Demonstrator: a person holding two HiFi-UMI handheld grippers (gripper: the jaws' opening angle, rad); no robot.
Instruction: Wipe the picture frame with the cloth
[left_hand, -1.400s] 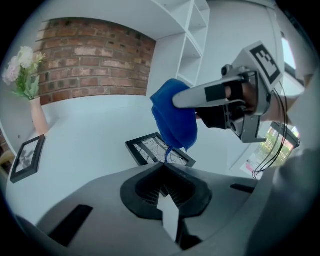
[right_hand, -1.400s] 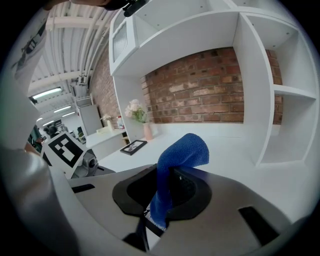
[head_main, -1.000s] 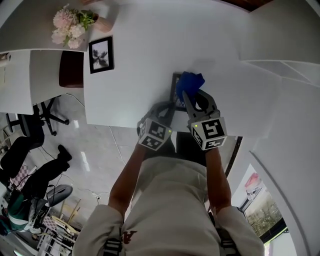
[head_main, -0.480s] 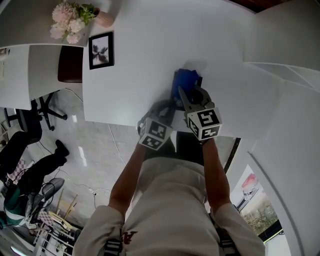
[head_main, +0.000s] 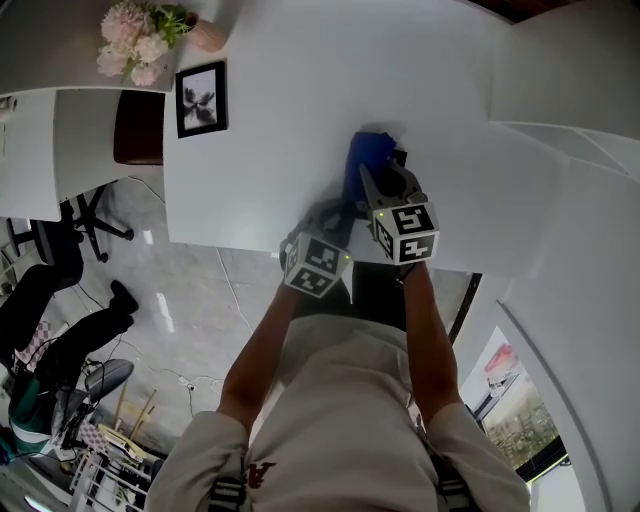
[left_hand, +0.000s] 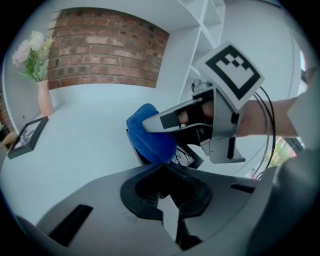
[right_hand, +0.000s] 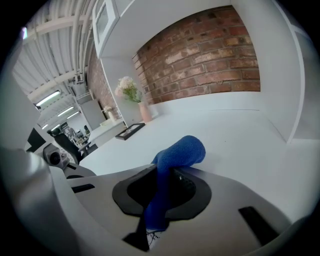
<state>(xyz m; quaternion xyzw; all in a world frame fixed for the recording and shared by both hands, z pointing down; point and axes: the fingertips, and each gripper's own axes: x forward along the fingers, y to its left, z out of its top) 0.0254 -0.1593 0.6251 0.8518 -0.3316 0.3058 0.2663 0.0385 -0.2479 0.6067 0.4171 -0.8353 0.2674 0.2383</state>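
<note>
Wiping is under way; the right gripper (head_main: 385, 182) is clamped on the blue cloth (head_main: 368, 158), pressing it onto the picture frame (left_hand: 192, 159) near the table (head_main: 270, 120) edge. The left gripper (head_main: 333, 218) sits just beside, jaws drawn together (seemingly empty); next probably calls for steady strokes across the glass.

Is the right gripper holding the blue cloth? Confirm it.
Yes, the right gripper is shut on the blue cloth, which sticks out between its jaws.

Open tabletop (head_main: 280, 100) all round; small frame (head_main: 201, 97) and vase (head_main: 207, 37) stand far left.
</note>
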